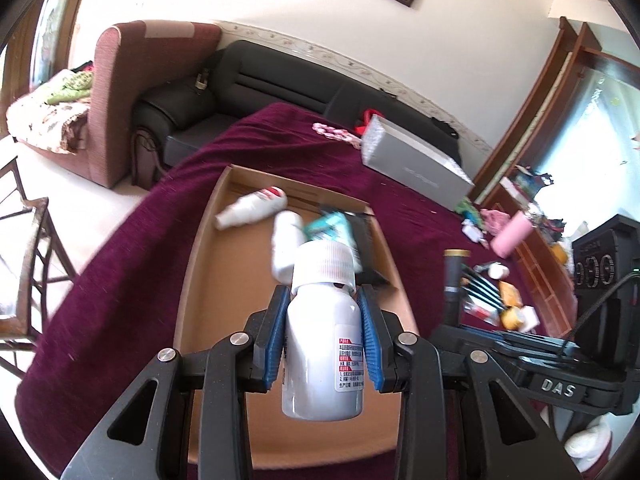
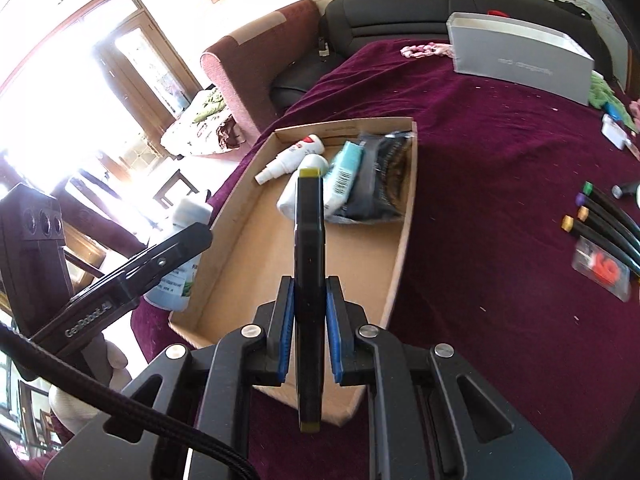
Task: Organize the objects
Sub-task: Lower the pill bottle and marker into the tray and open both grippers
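Observation:
My left gripper is shut on a white pill bottle with a ribbed cap, held above the near half of the cardboard tray. My right gripper is shut on a black marker with an olive-yellow cap, over the tray's near end. The tray holds a white spray bottle, a white bottle, a teal box and a black packet. In the right wrist view the left gripper shows at the left with its bottle.
Several loose black markers and a clear packet with red pieces lie on the maroon cloth to the right. A grey box stands at the far side. A pink cylinder and small items clutter the right; sofas stand behind.

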Demonstrator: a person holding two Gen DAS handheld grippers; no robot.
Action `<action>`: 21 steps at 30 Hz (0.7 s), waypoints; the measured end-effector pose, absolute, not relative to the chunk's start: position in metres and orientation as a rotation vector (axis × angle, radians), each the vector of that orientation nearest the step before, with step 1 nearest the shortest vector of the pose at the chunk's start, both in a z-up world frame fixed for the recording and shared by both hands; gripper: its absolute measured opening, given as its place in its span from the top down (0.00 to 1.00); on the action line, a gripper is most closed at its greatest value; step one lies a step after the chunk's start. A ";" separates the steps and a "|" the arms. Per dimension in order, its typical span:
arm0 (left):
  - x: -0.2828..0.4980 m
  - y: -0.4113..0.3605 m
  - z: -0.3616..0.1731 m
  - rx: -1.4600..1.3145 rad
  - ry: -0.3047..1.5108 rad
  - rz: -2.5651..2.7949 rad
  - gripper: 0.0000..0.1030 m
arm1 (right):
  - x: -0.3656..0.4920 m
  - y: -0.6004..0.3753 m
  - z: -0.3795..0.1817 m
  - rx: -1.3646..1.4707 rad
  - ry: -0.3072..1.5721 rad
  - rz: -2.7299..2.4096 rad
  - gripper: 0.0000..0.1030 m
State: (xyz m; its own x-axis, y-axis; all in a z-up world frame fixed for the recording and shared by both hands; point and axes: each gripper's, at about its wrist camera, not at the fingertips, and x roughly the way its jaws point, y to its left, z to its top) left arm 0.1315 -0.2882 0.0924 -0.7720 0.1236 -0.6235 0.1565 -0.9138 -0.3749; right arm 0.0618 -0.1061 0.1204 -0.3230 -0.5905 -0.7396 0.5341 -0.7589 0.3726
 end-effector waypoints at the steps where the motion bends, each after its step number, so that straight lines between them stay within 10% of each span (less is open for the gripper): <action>1: 0.128 -0.292 0.091 1.054 0.634 -2.861 0.71 | 0.060 -0.112 0.120 1.217 -0.077 -2.108 0.87; 21: 0.082 -0.326 0.060 1.171 0.580 -2.755 0.71 | 0.010 -0.192 0.095 1.269 0.060 -2.027 0.87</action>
State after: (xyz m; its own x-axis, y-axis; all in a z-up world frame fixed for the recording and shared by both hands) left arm 0.0818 -0.3260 0.0601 -0.7012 0.0628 -0.7102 0.2291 -0.9235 -0.3078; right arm 0.0103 -0.1919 0.0954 -0.2450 -0.5542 -0.7955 0.6002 -0.7311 0.3244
